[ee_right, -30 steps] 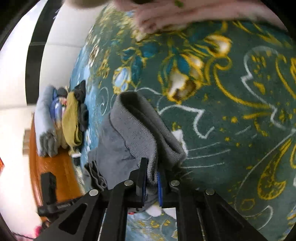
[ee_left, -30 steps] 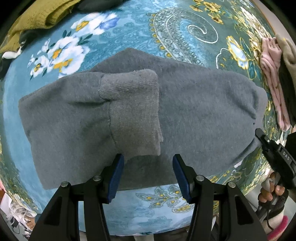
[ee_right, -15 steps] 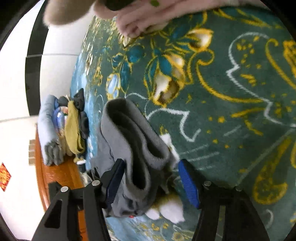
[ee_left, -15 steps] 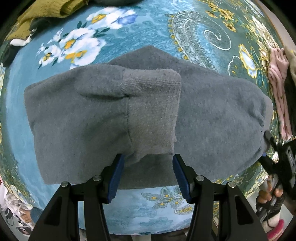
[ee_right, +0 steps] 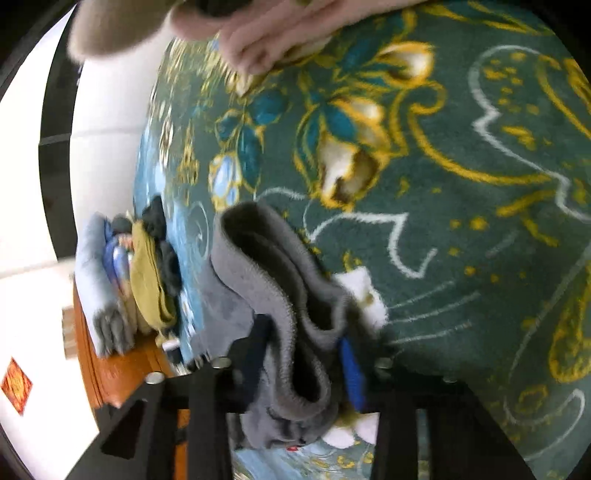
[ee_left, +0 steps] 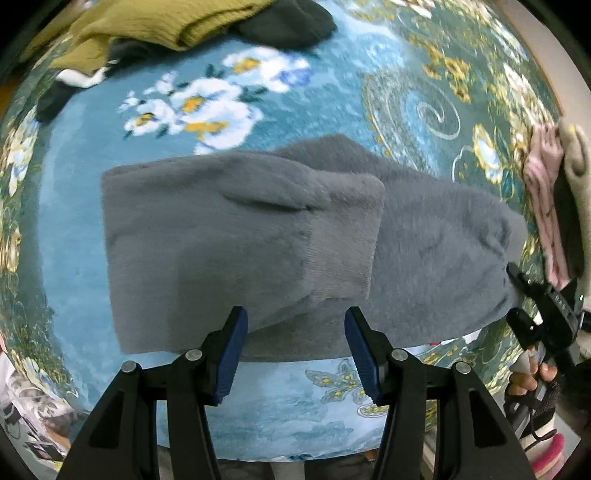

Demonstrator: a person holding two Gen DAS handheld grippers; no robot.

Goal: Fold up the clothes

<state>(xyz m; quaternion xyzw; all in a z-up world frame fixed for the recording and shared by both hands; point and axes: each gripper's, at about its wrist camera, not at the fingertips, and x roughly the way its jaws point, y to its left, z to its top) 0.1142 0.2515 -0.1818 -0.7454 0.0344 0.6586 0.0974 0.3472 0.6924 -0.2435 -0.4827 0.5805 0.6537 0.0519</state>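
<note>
A folded grey garment [ee_left: 280,240] is seen in the left wrist view lying near the front edge of a teal floral cloth [ee_left: 258,406], a ribbed cuff [ee_left: 343,254] laid on top. The left gripper [ee_left: 295,350] is held wide above that edge, gripping nothing. Only the right wrist view shows the garment's layered end between the parted fingers of the right gripper [ee_right: 306,354]; whether they press it cannot be told. An olive garment [ee_left: 155,26] is piled at the far left corner, pink clothing [ee_left: 546,206] at the right edge. White walls are visible.
</note>
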